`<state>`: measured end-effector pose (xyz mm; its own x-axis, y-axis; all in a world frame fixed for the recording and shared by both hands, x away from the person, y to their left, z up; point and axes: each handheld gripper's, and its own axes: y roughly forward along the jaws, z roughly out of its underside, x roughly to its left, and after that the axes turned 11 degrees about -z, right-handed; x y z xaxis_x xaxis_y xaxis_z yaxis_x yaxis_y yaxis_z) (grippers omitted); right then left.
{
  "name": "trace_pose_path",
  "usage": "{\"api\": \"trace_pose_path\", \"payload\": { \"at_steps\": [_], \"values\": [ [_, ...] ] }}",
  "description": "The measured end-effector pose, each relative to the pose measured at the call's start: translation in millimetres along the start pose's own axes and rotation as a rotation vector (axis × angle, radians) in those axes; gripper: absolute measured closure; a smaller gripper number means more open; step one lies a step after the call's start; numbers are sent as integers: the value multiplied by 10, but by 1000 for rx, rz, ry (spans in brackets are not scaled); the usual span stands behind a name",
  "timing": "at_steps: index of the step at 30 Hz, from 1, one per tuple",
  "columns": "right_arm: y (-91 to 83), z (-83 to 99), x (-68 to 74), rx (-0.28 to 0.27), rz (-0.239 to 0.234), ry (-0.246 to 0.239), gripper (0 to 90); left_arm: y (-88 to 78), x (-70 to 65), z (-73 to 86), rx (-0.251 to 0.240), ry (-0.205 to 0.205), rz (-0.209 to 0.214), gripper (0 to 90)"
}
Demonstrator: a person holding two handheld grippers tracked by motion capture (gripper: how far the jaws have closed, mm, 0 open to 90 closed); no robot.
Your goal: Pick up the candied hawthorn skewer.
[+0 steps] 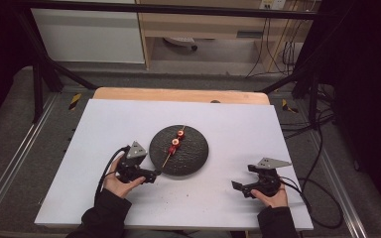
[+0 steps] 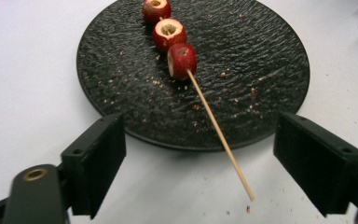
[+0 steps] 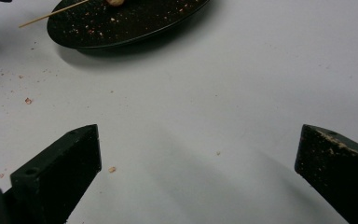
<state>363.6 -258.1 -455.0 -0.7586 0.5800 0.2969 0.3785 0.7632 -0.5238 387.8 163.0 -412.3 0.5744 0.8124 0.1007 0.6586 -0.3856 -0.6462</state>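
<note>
Skewer (image 2: 216, 130) with three red fruits (image 2: 182, 60) lying across black plate (image 2: 270, 60) mid-bench, bare end overhanging rim. Left tongs (image 2: 198, 163) spread, straddling that end, likely lining up grasp. Right tongs (image 3: 198, 172) spread, idling over bare bench (image 3: 242, 70).

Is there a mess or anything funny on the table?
A little. Crumbs are scattered over the black plate and onto the white table around it. The skewer with three red fruits lies slanted, its bare end poking past the plate's rim. Both grippers are open.
</note>
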Motion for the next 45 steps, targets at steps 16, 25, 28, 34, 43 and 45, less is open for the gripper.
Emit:
{"api": "trace_pose_path", "payload": {
  "at_steps": [16, 25, 28, 34, 43, 45],
  "values": [
    [1, -1, -4, -1, 2, -3, 15, 316, -204, -180, 103, 18, -87, 541],
    [-6, -4, -6, -3, 1, -6, 16, 381, -271, -230, 162, 26, -100, 708],
    [-3, -3, -4, -3, -1, -2, 16, 396, -285, -241, 177, 31, -112, 750],
    [-3, -3, -5, -2, -2, -2, 16, 421, -302, -254, 194, 22, -132, 820],
    [-5, -2, -3, -2, -3, -2, 17, 425, -294, -260, 195, -8, -158, 873],
    [-6, -3, -5, -4, -4, -5, 17, 415, -293, -259, 187, -12, -155, 875]
  ]
}}
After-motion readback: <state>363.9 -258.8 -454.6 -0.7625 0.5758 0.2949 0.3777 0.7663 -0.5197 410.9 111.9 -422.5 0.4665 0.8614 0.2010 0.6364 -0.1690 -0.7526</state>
